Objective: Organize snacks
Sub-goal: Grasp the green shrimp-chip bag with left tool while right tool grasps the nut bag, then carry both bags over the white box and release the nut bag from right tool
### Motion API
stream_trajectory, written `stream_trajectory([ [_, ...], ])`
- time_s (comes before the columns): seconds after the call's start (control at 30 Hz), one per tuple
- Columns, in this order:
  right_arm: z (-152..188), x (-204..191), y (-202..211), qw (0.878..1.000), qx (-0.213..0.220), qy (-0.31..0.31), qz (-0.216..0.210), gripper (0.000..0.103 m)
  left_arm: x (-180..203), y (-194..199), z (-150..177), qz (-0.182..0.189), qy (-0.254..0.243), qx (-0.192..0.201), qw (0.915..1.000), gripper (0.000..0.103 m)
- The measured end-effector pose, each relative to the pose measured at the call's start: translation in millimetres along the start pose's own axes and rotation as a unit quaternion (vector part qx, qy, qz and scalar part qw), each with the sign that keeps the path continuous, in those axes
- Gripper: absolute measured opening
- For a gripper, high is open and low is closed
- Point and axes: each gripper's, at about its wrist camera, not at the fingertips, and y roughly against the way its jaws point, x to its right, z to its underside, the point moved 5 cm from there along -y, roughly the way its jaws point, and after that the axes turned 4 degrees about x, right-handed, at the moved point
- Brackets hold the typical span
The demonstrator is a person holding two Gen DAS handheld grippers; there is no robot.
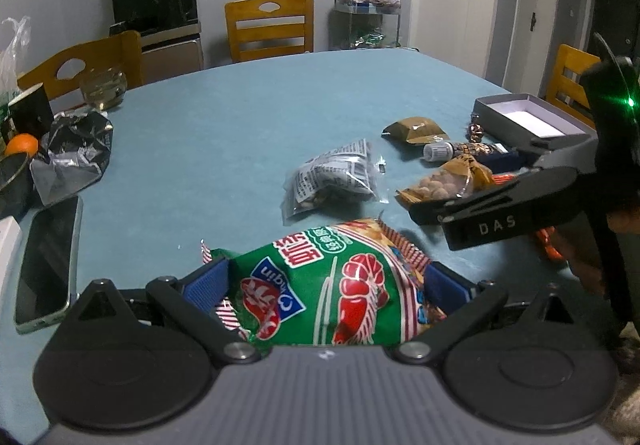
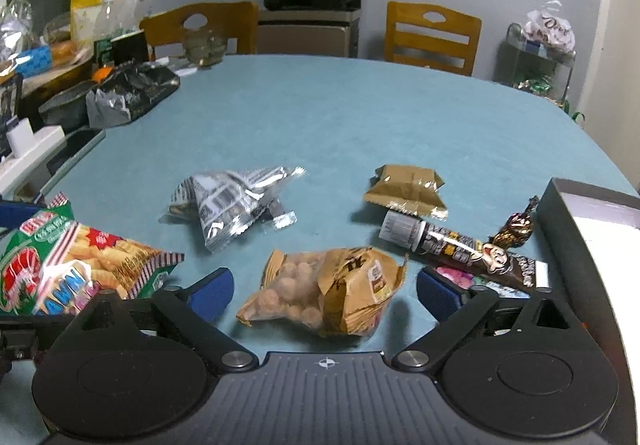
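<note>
"DAS" on right tool [image 1: 472, 205].

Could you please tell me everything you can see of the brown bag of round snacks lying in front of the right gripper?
The brown bag of round snacks is a crinkled pouch, tan paper-look on one part with a small label, clear on the other, showing pale round balls inside. It looks sealed. It lies flat on the blue tablecloth, between the wide jaws of the right gripper, whose blue pads stand clear of it.
</note>
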Motion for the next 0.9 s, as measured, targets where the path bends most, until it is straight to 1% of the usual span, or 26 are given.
stream_trajectory([
  [0.03,1.6,-0.6,-1.1,1.0,-0.004,0.001,-0.004,0.087,-0.7,-1.5,0.5,0.001,0.004,0.0,1.0,0.103],
  [0.07,3.1,-0.6,-3.2,1.0,-0.008,0.0,-0.007,0.084,-1.7,-2.2,1.2,0.002,0.006,0.0,1.0,0.103],
  [0.13,5.0,0.2,-3.9,1.0,-0.003,-0.002,-0.007,0.084,-1.6,-5.3,2.3,0.004,0.008,-0.001,1.0,0.103],
  [0.17,5.6,0.4,-3.7,1.0,0.001,-0.002,-0.008,0.082,-1.5,-6.2,3.3,0.003,0.007,0.001,1.0,0.103],
  [0.3,8.7,1.2,-1.6,1.0,0.02,0.001,-0.017,0.078,5.8,-9.1,5.0,-0.008,-0.005,0.008,0.9999,0.103],
  [0.4,9.6,2.6,0.3,0.999,0.025,0.0,-0.023,0.075,9.3,-9.8,5.0,-0.016,-0.009,0.011,0.9998,0.102],
  [0.47,9.8,4.6,1.7,0.999,0.026,-0.004,-0.026,0.074,10.2,-8.3,4.5,-0.018,-0.011,0.015,0.9997,0.099],
  [0.53,9.9,7.5,4.6,0.999,0.028,-0.011,-0.028,0.073,11.0,-4.7,2.7,-0.018,-0.013,0.021,0.9995,0.093],
  [0.63,7.6,13.6,12.2,0.998,0.043,-0.025,-0.031,0.072,11.4,-0.1,0.4,-0.02,-0.019,0.029,0.9992,0.087],
  [0.77,1.5,22.1,25.8,0.997,0.063,-0.04,-0.034,0.072,12.2,6.0,-2.9,-0.022,-0.021,0.034,0.9989,0.082],
  [0.9,-2.7,28.9,38.7,0.995,0.078,-0.044,-0.035,0.072,13.7,12.0,-7.5,-0.034,-0.027,0.045,0.9981,0.078],
])
